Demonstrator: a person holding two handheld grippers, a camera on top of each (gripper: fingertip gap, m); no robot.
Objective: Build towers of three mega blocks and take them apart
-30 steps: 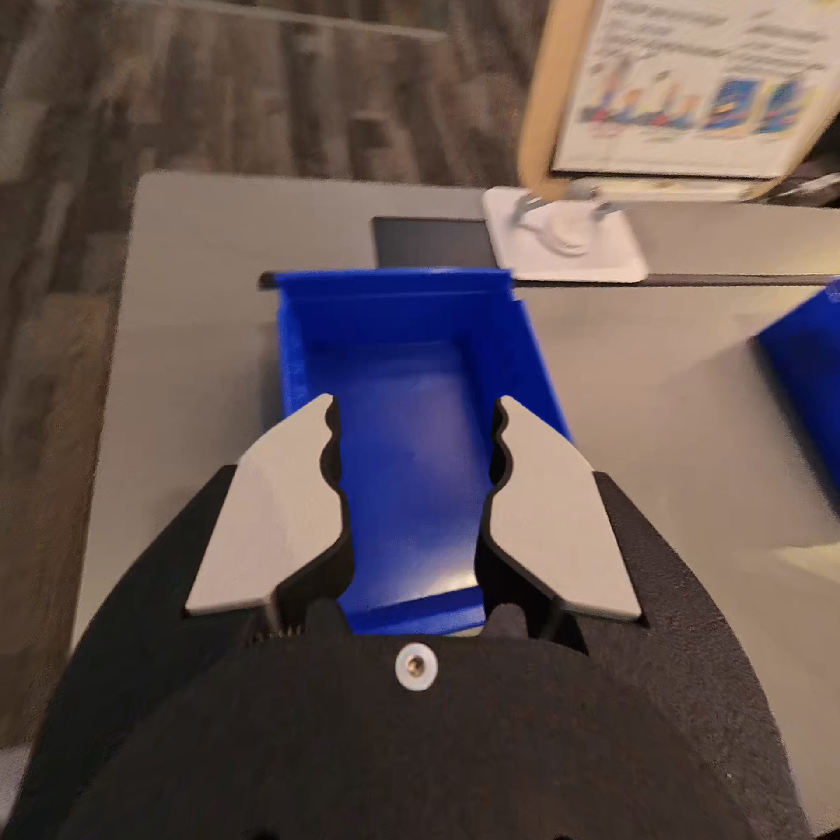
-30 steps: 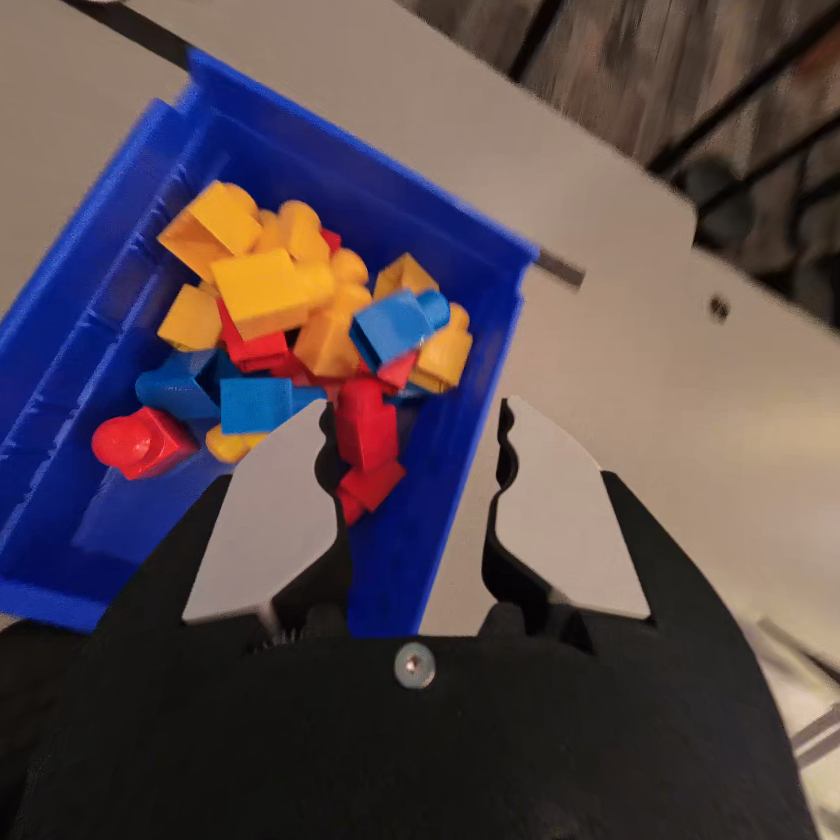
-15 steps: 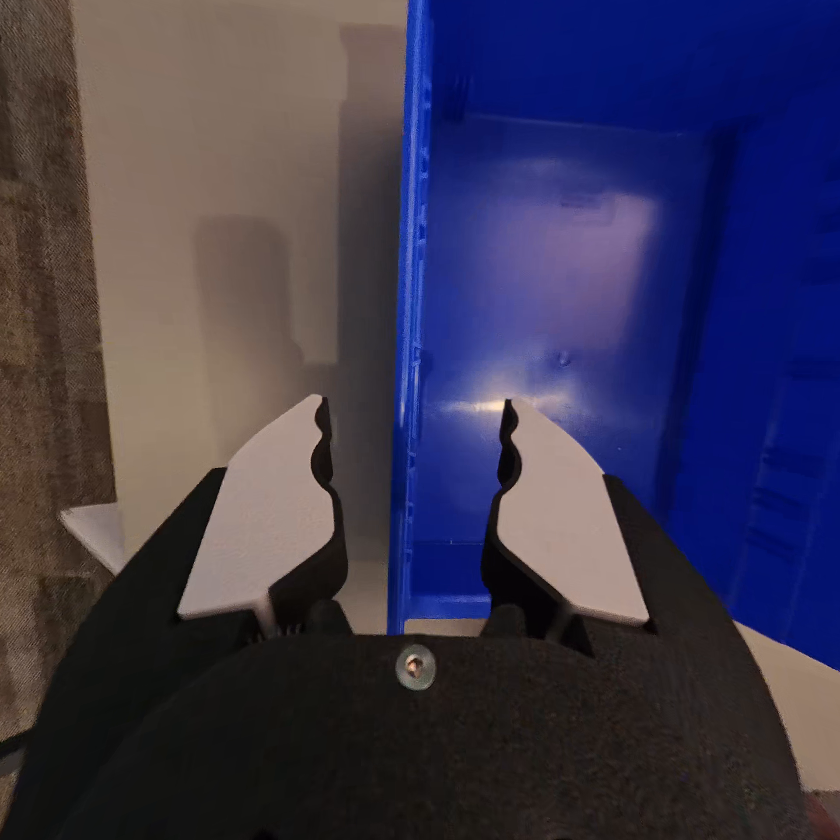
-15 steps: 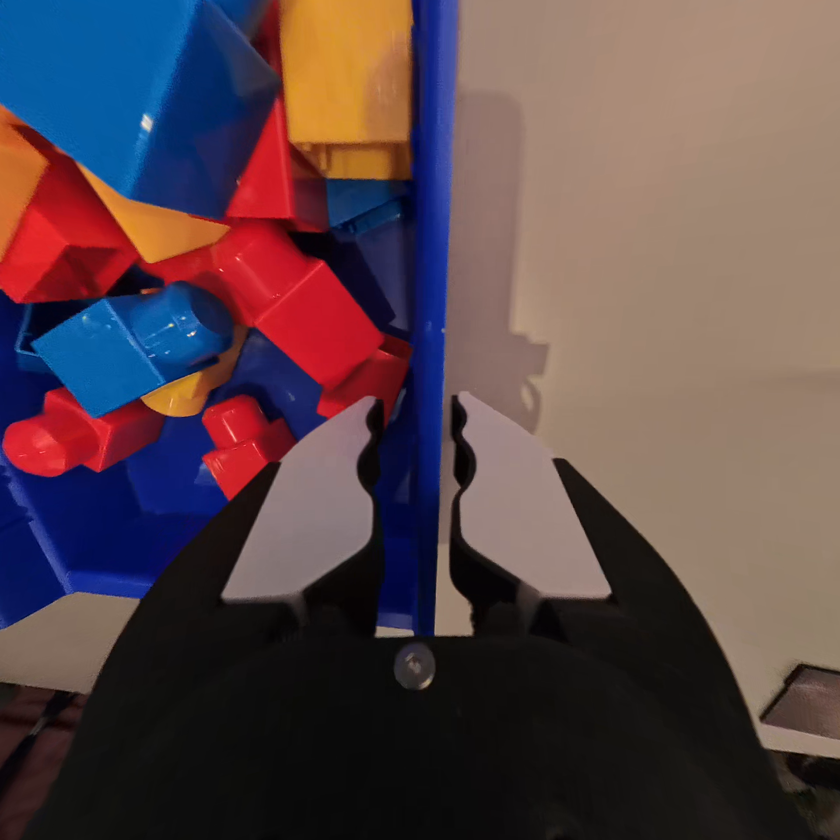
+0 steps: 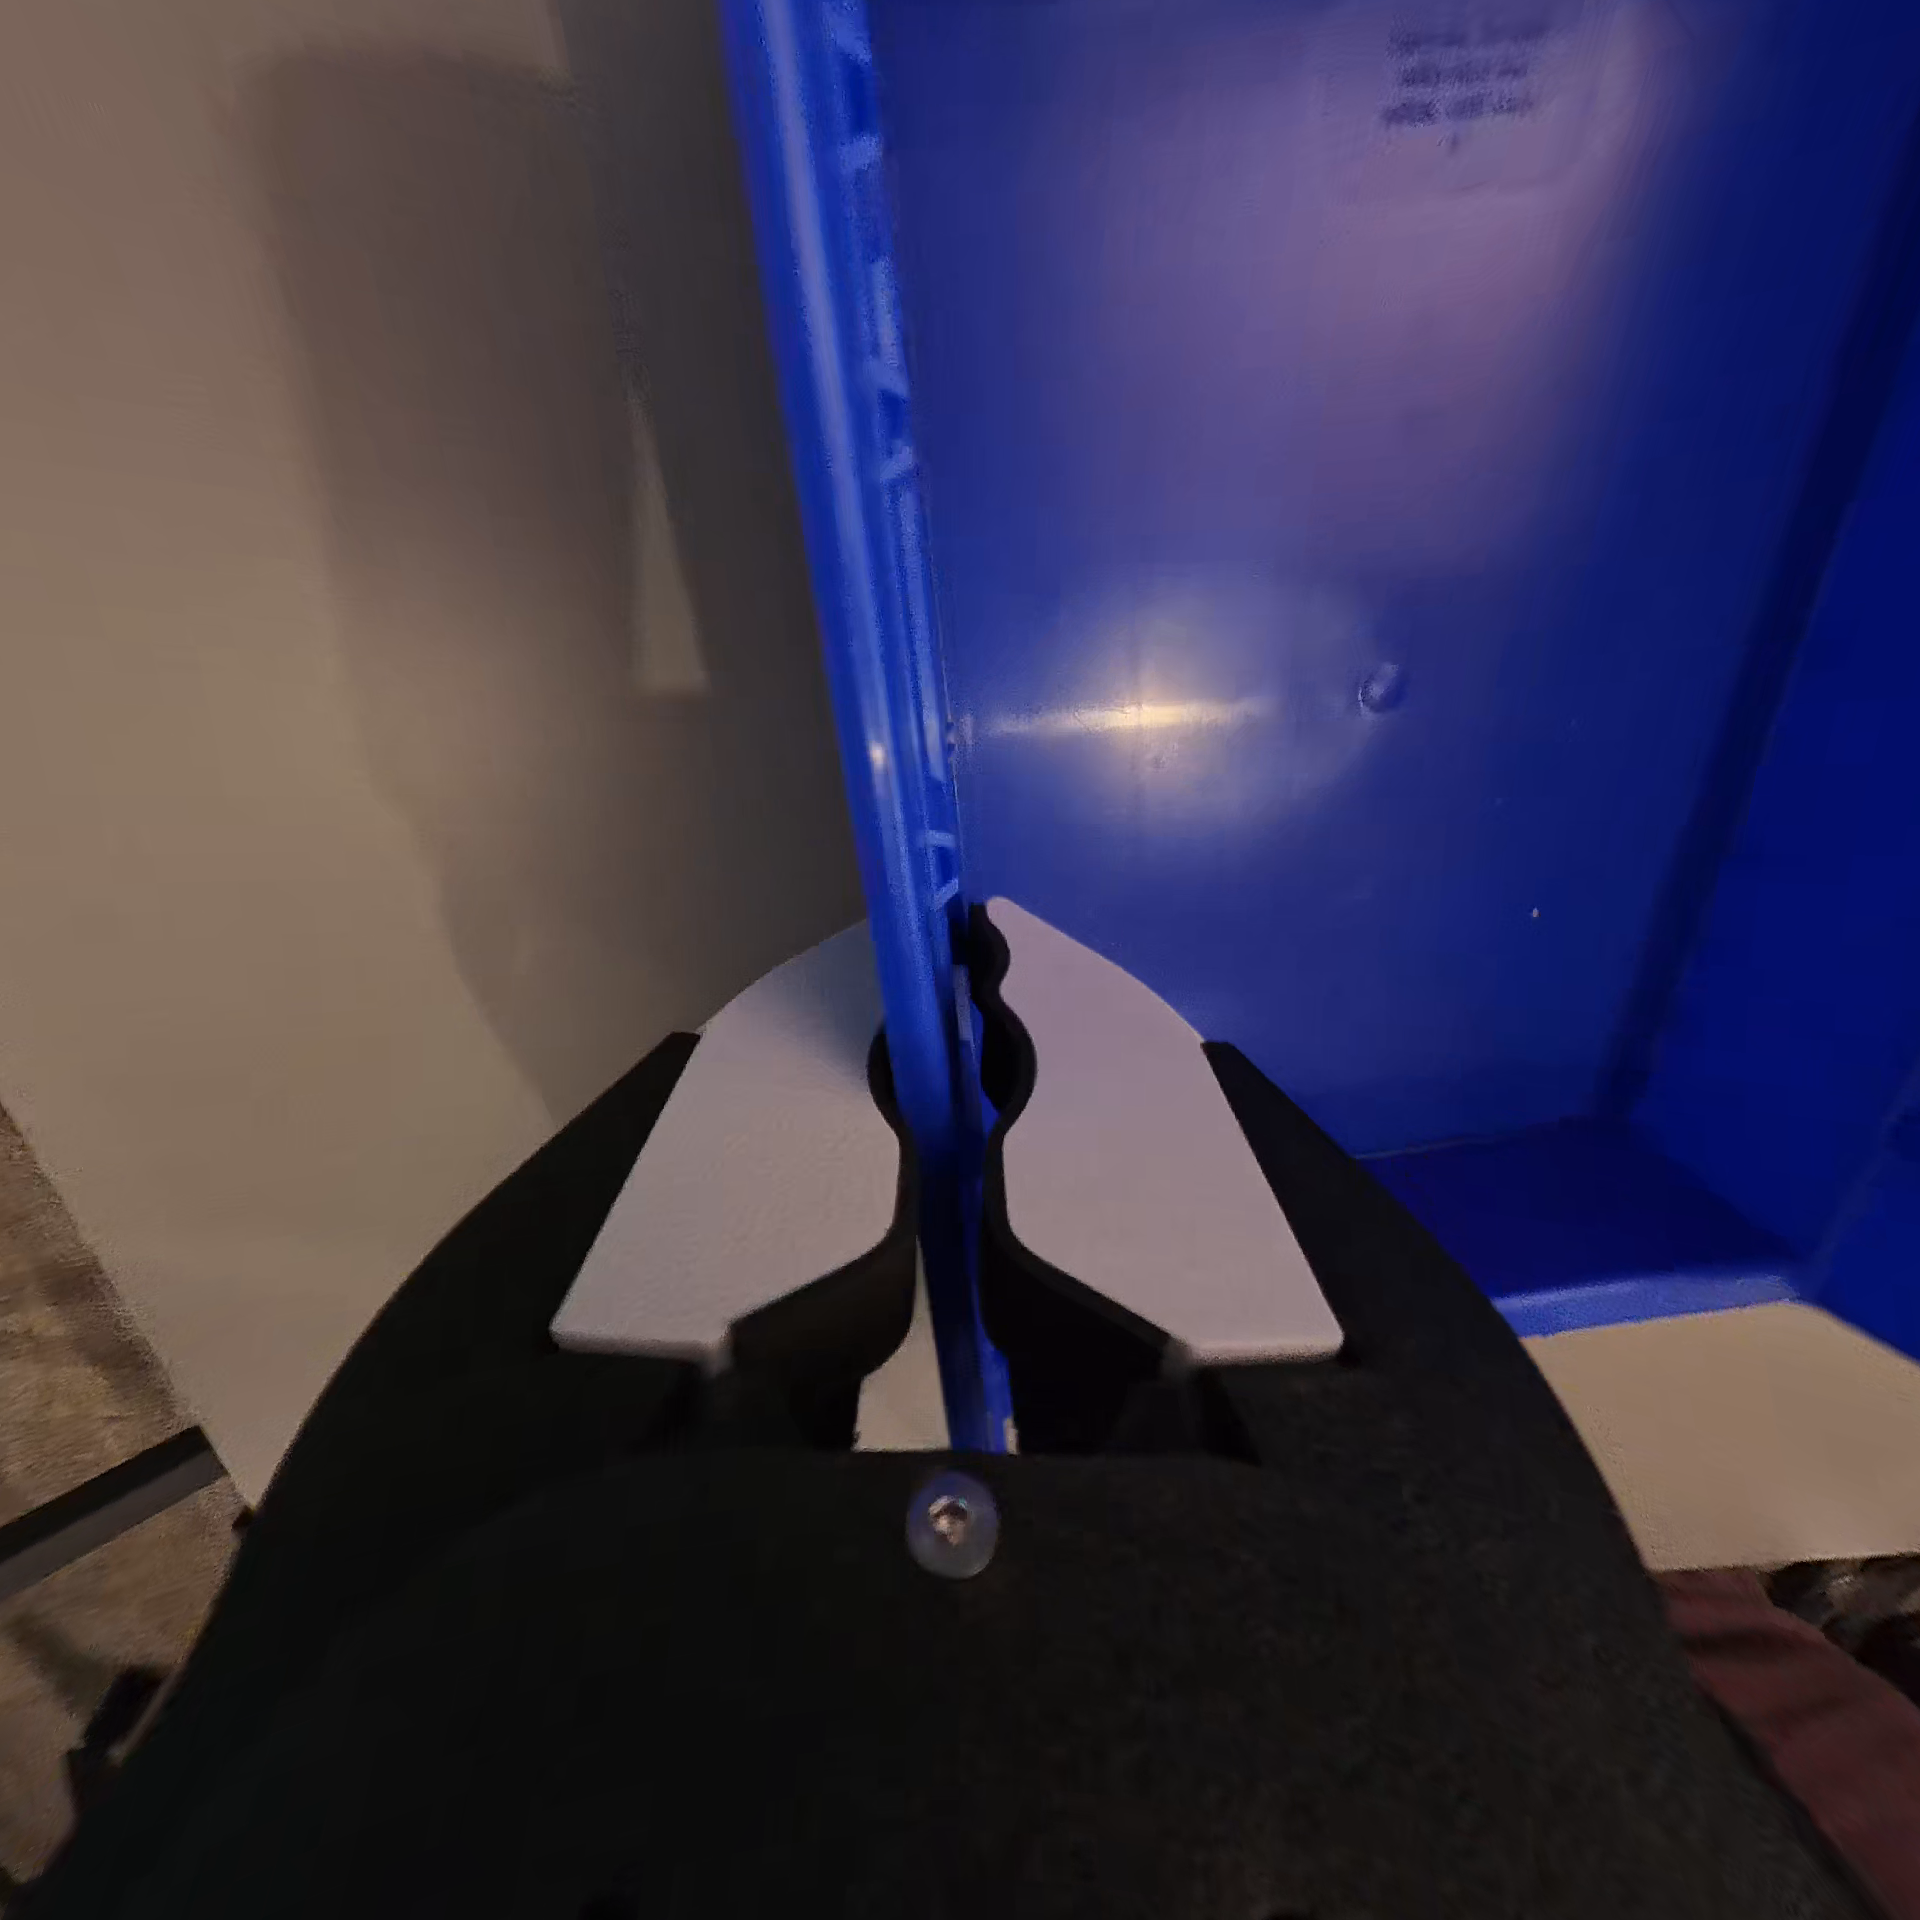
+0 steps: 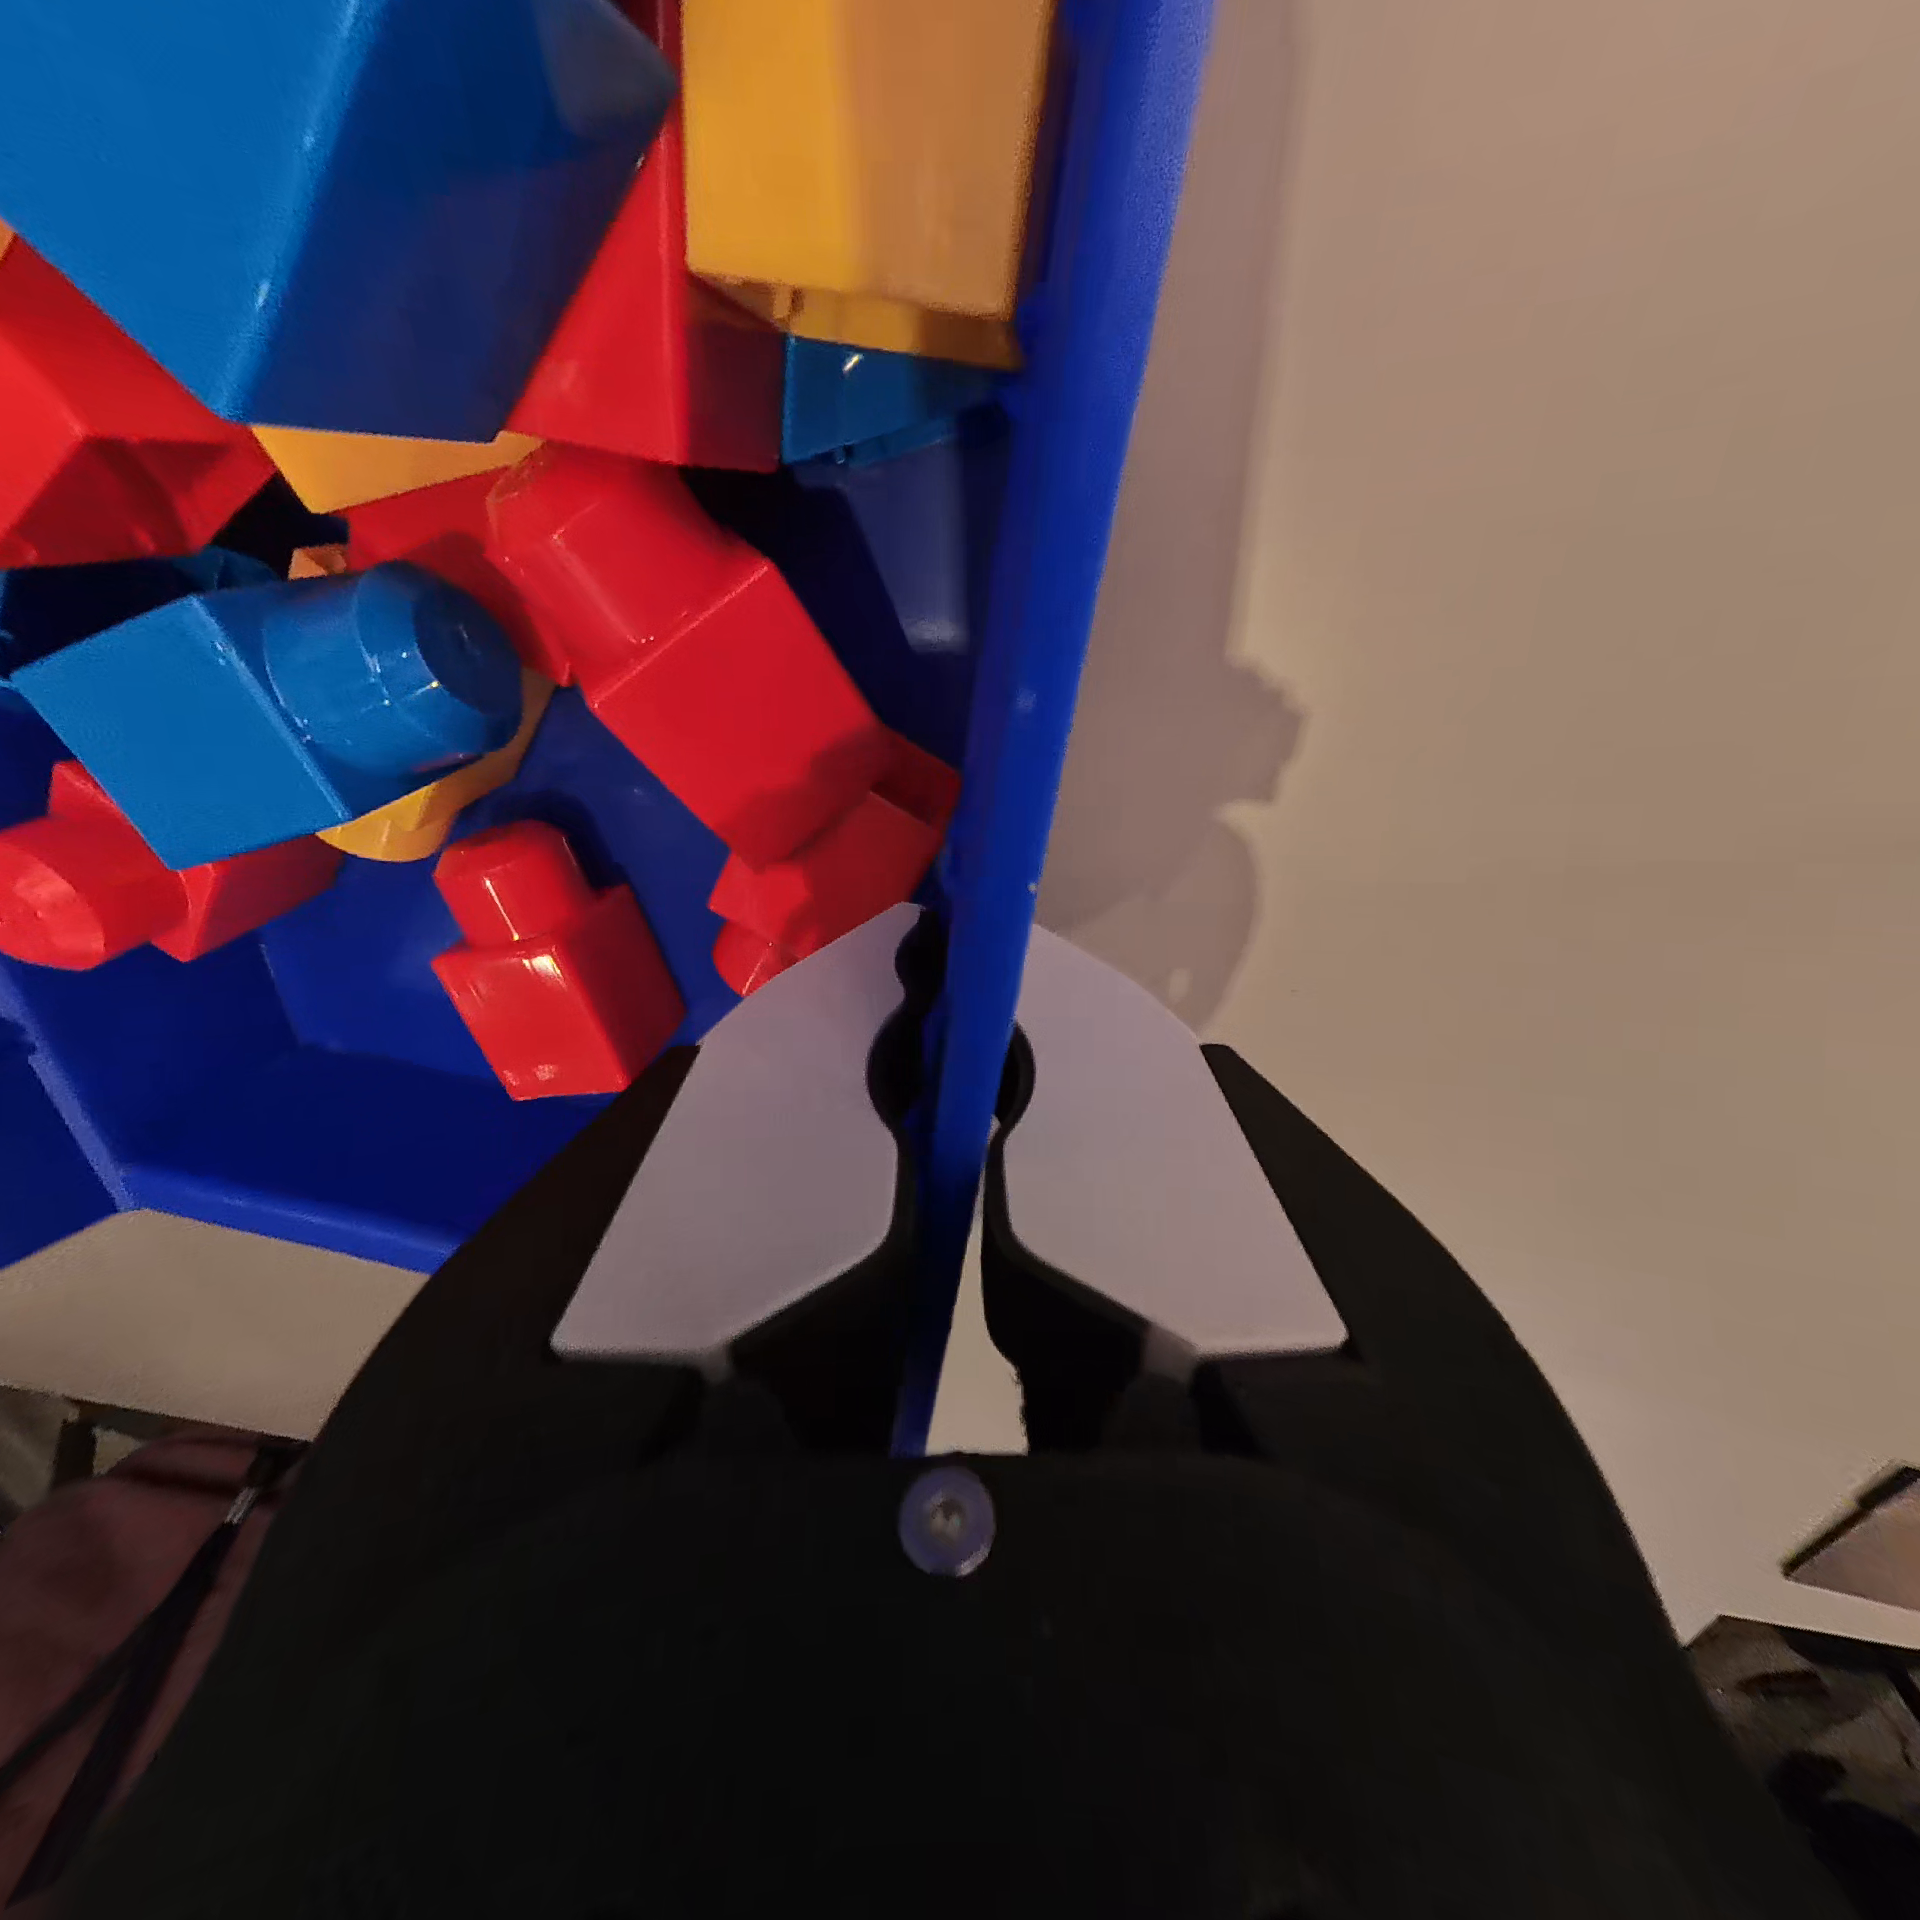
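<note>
No tower built yet. Your left gripper (image 5: 940,935) clamps the empty bin's wall (image 5: 831,416); right gripper (image 6: 971,935) clamps the full bin's wall (image 6: 1081,416). Mega blocks (image 6: 675,644) lie loose, frame's upper left.

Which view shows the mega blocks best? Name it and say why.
The right wrist view: red, blue and yellow mega blocks lie heaped in the blue bin whose wall the right gripper clamps. The left wrist view shows none, only an empty blue bin clamped by the left gripper.
</note>
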